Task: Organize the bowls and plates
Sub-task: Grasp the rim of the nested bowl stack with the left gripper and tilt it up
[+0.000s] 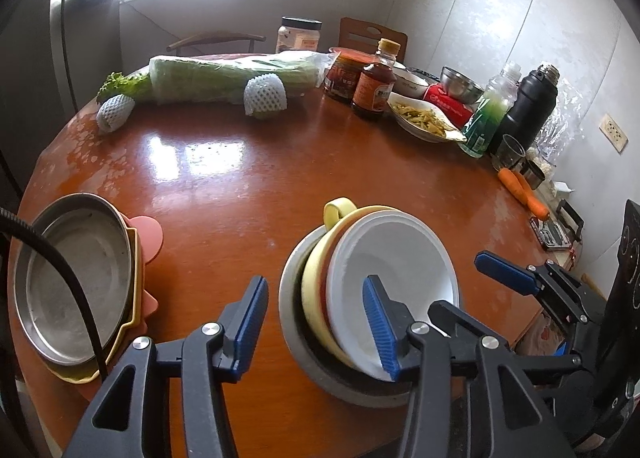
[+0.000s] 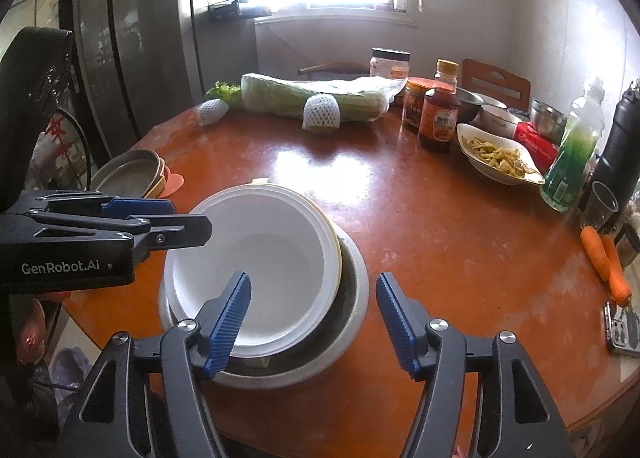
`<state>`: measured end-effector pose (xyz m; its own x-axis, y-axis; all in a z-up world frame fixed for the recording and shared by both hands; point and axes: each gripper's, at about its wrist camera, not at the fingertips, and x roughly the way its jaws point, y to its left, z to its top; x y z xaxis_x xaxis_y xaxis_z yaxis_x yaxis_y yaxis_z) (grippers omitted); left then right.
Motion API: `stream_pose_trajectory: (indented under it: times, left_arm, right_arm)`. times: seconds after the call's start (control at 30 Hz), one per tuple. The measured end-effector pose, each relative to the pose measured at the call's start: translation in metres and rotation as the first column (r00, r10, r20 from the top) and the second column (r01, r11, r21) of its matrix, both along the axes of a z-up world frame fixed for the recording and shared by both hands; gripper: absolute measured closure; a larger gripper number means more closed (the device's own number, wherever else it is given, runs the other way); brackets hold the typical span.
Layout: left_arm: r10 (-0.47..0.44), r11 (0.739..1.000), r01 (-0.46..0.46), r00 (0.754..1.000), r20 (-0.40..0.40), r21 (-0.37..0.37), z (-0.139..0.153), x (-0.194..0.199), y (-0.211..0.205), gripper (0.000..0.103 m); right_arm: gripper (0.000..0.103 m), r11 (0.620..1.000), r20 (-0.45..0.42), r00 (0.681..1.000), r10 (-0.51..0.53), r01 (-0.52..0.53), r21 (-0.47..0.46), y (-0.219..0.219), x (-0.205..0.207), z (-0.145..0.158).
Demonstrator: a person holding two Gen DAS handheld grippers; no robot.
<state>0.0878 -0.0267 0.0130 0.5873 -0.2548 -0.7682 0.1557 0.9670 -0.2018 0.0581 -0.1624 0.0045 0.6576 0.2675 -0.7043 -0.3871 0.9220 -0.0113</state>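
A white bowl [image 1: 396, 254] [image 2: 256, 254] sits tilted in a yellow bowl [image 1: 316, 290], both nested in a grey metal bowl [image 1: 296, 330] [image 2: 352, 298] near the table's front edge. A steel plate [image 1: 76, 278] [image 2: 128, 174] lies on yellow and pink plates [image 1: 148, 234] at the left. My left gripper [image 1: 316, 326] is open, just in front of the stack's left side, its right finger over the white bowl's rim. My right gripper [image 2: 312, 318] is open, astride the stack's near right rim, its left finger inside the white bowl. It also shows in the left wrist view [image 1: 504, 270].
The round brown table [image 1: 224, 162] carries wrapped cabbage [image 1: 224, 78], foam-netted fruit [image 1: 264, 94], sauce bottles [image 1: 372, 86], a dish of food [image 1: 424, 118], a green bottle [image 1: 488, 114], a black flask [image 1: 528, 106] and carrots [image 1: 524, 190] along the back and right. A phone [image 2: 624, 330] lies at the right edge.
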Motion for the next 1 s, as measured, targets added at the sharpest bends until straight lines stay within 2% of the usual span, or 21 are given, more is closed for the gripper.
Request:
stream_pose_trajectory:
  times: [0.23,0.43,1.0]
  left_arm:
    - [0.003,1.0,-0.003,1.0,-0.003,-0.008,-0.002,0.0,0.002,0.048]
    - [-0.004,1.0,0.004,1.0,-0.022,-0.016,-0.008,0.002,0.0,0.041]
    - [-0.004,1.0,0.001,0.996,-0.09,-0.03,-0.029,0.017,-0.004,0.04]
  right_arm:
    - [0.03,1.0,-0.003,1.0,-0.019,0.019,0.002,-0.002,0.001,-0.001]
    - [0.029,1.0,-0.014,0.999,-0.029,0.029,0.003,-0.004,0.003,-0.004]
    - [0.029,0.998,-0.096,0.994,-0.055,0.057,0.015,-0.013,0.017,-0.022]
